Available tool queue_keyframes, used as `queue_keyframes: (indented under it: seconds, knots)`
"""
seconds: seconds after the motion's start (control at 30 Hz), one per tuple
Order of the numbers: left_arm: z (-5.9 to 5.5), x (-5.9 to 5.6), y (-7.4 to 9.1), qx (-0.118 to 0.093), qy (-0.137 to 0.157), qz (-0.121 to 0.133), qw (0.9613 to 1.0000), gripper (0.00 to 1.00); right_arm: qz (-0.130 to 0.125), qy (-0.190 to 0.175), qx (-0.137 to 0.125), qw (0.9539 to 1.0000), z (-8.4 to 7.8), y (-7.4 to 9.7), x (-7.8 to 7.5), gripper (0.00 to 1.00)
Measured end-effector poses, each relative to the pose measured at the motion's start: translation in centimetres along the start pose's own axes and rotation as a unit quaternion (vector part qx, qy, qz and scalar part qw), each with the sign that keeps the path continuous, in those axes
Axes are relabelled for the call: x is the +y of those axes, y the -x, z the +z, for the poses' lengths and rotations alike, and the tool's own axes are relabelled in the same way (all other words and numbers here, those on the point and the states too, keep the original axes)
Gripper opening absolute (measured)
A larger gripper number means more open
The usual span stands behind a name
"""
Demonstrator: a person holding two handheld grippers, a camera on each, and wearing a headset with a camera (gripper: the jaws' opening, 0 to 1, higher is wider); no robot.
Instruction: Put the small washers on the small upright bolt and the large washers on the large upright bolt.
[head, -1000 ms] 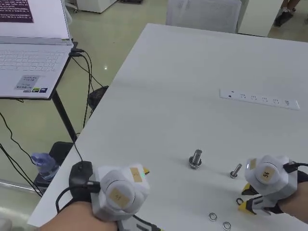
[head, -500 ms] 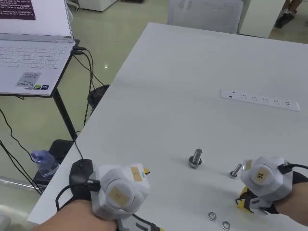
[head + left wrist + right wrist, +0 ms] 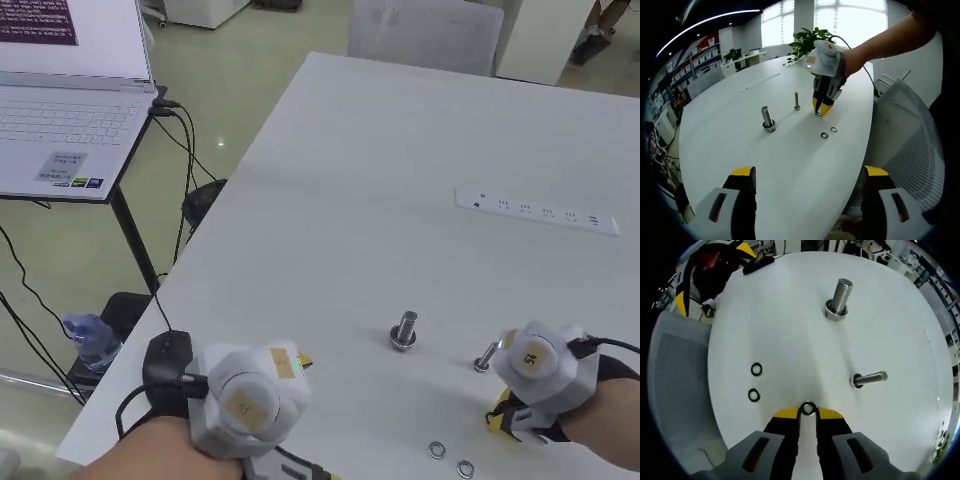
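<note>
The large bolt (image 3: 404, 330) (image 3: 839, 299) stands upright near the table's front. To its right stands the small bolt (image 3: 487, 357) (image 3: 869, 378). My right gripper (image 3: 808, 412) (image 3: 500, 424) points down at the table just in front of the small bolt, its yellow tips shut on a washer (image 3: 808, 409) lying flat. Two more washers (image 3: 756, 369) (image 3: 754, 395) lie loose to its left, seen in the head view as washers (image 3: 437, 450) (image 3: 465, 468). My left gripper (image 3: 808, 172) is open and holds nothing, hovering at the table's near left edge.
A white power strip (image 3: 537, 212) lies farther back on the white table (image 3: 400, 180). A laptop (image 3: 60, 120) sits on a stand to the left, with a water bottle (image 3: 90, 340) on the floor below. A black device (image 3: 168, 365) rests by the left gripper.
My right gripper has shifted left and down onto the washer that lay beside its tips; that washer now sits between them. The left gripper has stayed put.
</note>
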State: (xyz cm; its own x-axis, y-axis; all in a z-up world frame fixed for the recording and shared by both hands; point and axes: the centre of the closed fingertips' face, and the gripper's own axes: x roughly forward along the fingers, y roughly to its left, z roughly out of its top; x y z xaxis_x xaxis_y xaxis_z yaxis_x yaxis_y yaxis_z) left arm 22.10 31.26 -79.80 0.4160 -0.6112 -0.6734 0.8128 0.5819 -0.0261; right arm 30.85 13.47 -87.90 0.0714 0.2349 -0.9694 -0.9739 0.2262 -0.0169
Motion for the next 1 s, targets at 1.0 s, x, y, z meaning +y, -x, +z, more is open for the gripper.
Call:
queue_keyframes:
  seconds: [1.0]
  knots:
    - [0.8,-0.5,0.2,-0.007,0.007,0.002,0.9999,0.87,-0.01,-0.014,-0.013,0.9998,0.3,6.0,-3.6,0.13]
